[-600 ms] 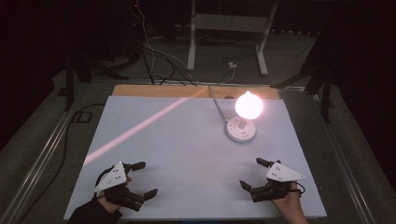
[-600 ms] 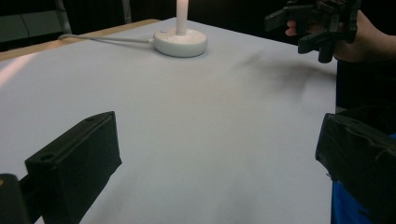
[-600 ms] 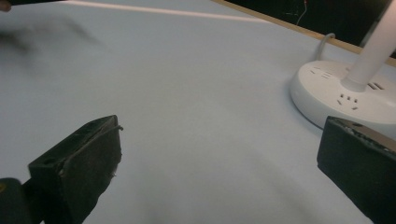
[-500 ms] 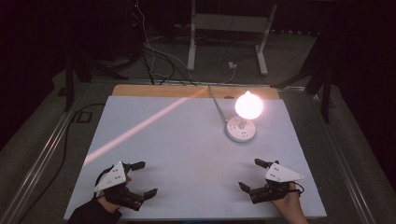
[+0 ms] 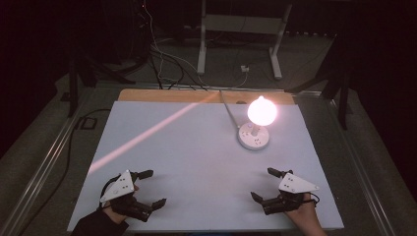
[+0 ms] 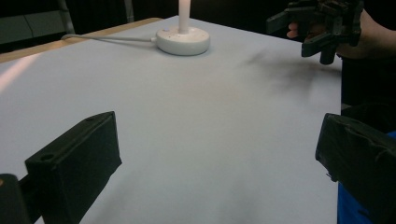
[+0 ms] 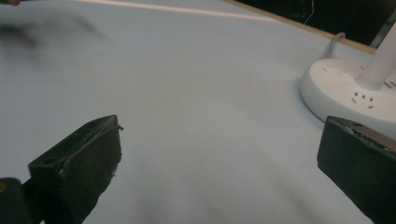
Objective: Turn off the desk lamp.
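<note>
Resting on a pale worktop (image 5: 196, 162), left gripper (image 5: 147, 189) and right gripper (image 5: 265, 186) hold fingers apart, empty; the lit lamp (image 5: 255, 125) looks light, its bulb fragile, best gripped by its stiff base.

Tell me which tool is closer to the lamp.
The right tool. It sits at the table's near right, on the same side as the lit lamp. The left tool is across the table at the near left, farther off.
</note>
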Motion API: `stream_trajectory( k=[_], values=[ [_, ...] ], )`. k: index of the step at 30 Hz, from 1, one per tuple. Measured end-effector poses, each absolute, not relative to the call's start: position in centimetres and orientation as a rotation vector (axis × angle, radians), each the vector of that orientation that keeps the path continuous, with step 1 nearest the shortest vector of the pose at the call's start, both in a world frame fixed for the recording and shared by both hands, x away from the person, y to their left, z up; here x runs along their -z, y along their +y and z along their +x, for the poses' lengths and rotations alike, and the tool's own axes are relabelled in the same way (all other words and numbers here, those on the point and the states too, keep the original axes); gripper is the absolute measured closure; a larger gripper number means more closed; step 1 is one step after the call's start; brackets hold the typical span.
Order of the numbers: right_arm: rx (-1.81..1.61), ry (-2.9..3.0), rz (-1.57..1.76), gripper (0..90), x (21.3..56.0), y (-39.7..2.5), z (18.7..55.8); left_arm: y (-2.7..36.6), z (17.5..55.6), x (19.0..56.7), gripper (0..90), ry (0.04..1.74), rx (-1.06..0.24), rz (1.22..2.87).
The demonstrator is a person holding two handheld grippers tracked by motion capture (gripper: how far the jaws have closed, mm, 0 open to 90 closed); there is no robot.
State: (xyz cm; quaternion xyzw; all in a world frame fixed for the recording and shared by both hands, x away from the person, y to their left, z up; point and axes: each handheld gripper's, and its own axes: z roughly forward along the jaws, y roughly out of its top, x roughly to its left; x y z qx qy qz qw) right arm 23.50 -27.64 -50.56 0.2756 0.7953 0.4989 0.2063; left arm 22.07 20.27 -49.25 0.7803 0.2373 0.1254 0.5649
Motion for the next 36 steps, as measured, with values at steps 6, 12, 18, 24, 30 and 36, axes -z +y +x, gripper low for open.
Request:
stream_trajectory(
  k=[6,12,18,24,30,36],
  values=[
    [-1.363,2.202,0.794,0.0,50.3,-27.8,23.7,20.5,21.7,49.2,0.6,0.555,-0.296,1.839],
    [-1.330,2.238,0.777,0.0,50.3,-27.5,23.7,20.5,21.7,49.3,0.5,0.556,-0.293,1.843],
    [-1.366,2.259,0.769,0.0,50.1,-27.2,23.7,20.4,21.7,49.3,0.6,0.557,-0.294,1.843],
    [-1.381,2.268,0.784,0.0,49.6,-26.9,23.7,20.4,21.7,49.2,0.6,0.556,-0.298,1.840],
    [-1.414,2.230,0.779,0.0,48.3,-26.6,23.8,20.4,21.7,49.2,0.5,0.554,-0.296,1.841],
    [-1.425,2.194,0.762,0.0,47.3,-26.5,23.9,20.4,21.7,49.2,0.5,0.554,-0.295,1.839]
  ],
)
